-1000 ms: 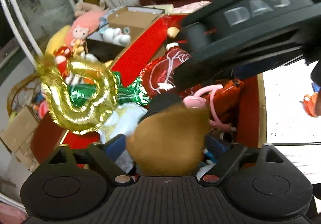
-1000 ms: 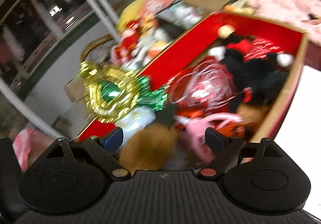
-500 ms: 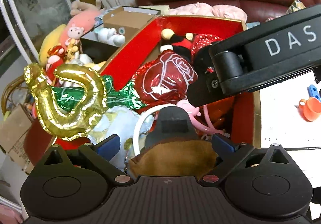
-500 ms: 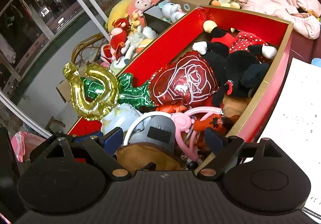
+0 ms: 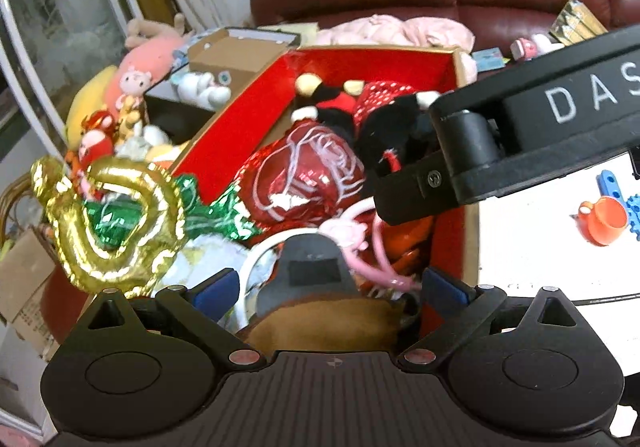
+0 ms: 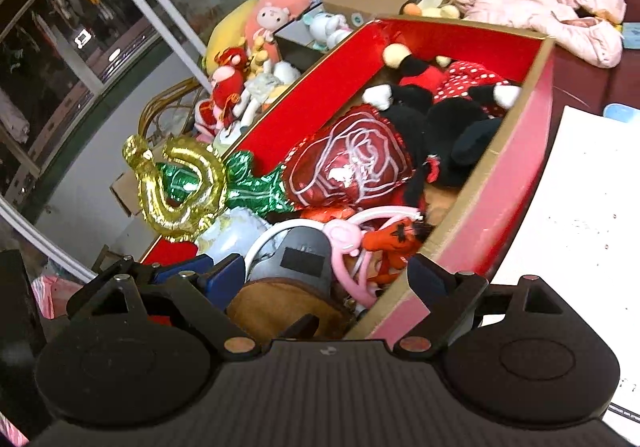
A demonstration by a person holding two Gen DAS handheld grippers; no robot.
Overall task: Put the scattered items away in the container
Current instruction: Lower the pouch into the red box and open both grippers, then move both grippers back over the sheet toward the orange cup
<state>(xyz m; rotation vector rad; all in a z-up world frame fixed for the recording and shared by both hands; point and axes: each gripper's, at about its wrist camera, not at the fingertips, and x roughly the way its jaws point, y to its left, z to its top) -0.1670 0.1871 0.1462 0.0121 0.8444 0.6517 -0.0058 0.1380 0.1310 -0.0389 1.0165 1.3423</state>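
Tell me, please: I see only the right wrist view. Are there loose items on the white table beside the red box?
Observer: Yes. The left wrist view shows an orange cup on the white table, outside the red box.
Operator: Is anything near the cup?
Observer: A blue toy piece lies close behind it.
Operator: Is the left gripper open?
Observer: Yes, the left gripper is open, above the near end of the box.

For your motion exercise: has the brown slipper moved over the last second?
Yes. The brown slipper dropped from between the left tongs into the red box.
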